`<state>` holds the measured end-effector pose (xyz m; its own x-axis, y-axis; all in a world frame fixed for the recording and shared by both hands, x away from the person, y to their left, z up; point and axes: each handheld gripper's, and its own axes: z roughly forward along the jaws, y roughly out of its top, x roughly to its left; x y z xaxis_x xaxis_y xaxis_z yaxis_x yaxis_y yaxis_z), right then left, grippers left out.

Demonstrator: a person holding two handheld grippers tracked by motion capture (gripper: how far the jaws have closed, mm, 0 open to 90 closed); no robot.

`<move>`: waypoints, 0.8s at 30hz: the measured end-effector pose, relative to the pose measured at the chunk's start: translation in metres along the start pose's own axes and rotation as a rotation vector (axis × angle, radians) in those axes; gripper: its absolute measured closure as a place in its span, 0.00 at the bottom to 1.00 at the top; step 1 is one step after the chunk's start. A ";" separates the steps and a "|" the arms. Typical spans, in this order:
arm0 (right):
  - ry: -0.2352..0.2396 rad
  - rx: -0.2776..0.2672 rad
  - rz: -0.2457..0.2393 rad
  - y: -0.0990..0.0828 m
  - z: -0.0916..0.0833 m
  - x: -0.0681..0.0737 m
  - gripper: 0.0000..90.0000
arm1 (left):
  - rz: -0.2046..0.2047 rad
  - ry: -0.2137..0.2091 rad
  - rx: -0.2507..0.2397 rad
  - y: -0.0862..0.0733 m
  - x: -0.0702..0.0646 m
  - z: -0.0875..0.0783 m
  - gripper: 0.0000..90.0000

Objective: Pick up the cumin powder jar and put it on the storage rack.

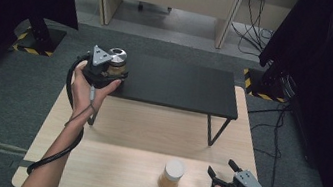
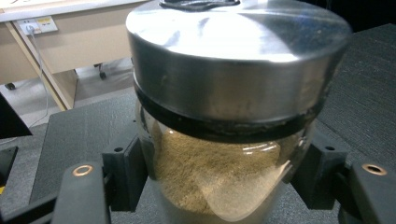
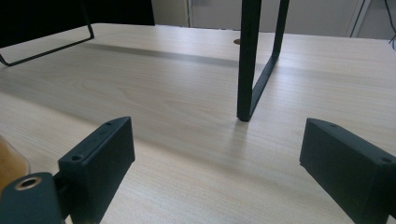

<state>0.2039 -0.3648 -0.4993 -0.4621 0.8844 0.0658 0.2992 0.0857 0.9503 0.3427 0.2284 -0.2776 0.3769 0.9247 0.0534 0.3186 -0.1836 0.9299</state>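
Left gripper (image 1: 113,71) clamped a steel-lidded glass jar (image 2: 224,140) of tan powder at the black shelf's (image 1: 181,85) left end, forearm stretched forward.

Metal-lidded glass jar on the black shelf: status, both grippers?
Left gripper shut on metal-lidded glass jar at black shelf left end. Right gripper open, empty. White-lidded jar beside it.

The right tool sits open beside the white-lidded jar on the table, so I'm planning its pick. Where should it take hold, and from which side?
Grip the white-lidded jar around its glass body below the lid, coming in level from its right, where the open right tool waits. It stands upright, round, with bare table around it.
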 end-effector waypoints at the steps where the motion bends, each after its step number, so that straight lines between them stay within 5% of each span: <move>1: 0.000 -0.001 0.001 0.000 0.000 0.000 0.12 | -0.002 0.001 -0.010 -0.003 0.000 0.000 0.34; 9: -0.001 0.001 -0.001 0.000 0.000 0.000 0.12 | -0.023 -0.003 -0.063 -0.018 0.002 0.000 0.34; 20: -0.001 0.001 -0.001 0.000 0.000 0.000 0.12 | -0.039 -0.018 -0.067 -0.019 0.007 0.001 0.33; 24: -0.001 0.000 0.000 0.000 0.000 0.000 0.12 | -0.036 -0.021 -0.096 -0.023 0.004 -0.002 0.23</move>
<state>0.2038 -0.3646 -0.4994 -0.4617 0.8846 0.0653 0.2987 0.0858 0.9505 0.3353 0.2366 -0.2985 0.3852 0.9227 0.0129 0.2480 -0.1170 0.9617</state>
